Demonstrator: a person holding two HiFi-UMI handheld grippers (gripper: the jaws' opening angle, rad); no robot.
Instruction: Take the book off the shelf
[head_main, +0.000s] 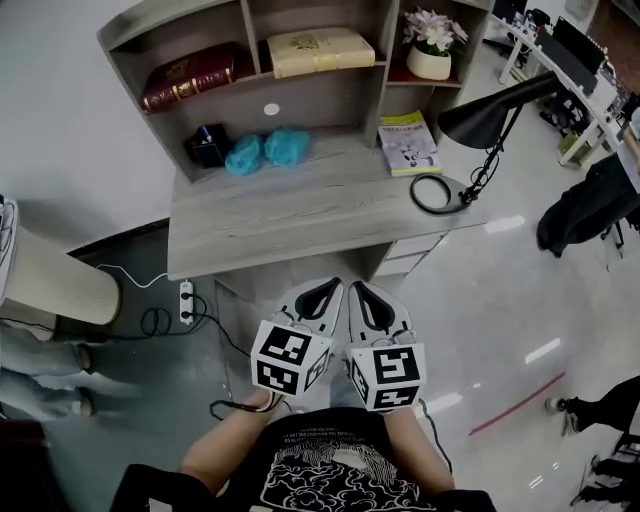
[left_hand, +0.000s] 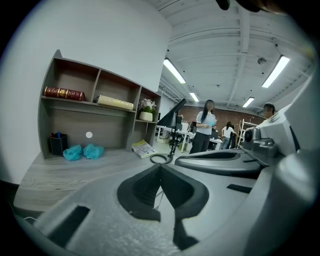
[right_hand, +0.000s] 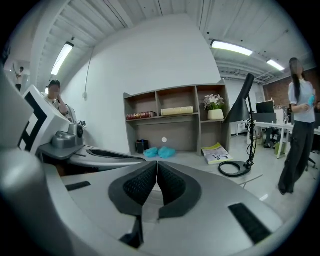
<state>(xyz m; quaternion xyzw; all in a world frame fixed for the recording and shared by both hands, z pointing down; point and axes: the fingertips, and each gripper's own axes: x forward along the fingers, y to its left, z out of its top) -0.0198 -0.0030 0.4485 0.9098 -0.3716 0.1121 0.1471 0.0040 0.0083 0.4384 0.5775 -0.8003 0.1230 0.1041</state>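
A cream book (head_main: 320, 50) lies flat in the middle shelf compartment of the grey desk hutch; it also shows in the left gripper view (left_hand: 116, 102) and the right gripper view (right_hand: 176, 111). A dark red book (head_main: 190, 78) lies in the left compartment. My left gripper (head_main: 333, 287) and right gripper (head_main: 358, 289) hang side by side in front of the desk (head_main: 300, 215), well short of the shelf. Both have their jaws shut with nothing between them.
On the desk are two teal bundles (head_main: 265, 150), a dark pen holder (head_main: 208, 145), a magazine (head_main: 408, 142) and a black lamp (head_main: 490, 115) with a ring base (head_main: 437, 193). A potted flower (head_main: 432, 47) fills the right compartment. A power strip (head_main: 185, 300) lies on the floor. People stand at the right.
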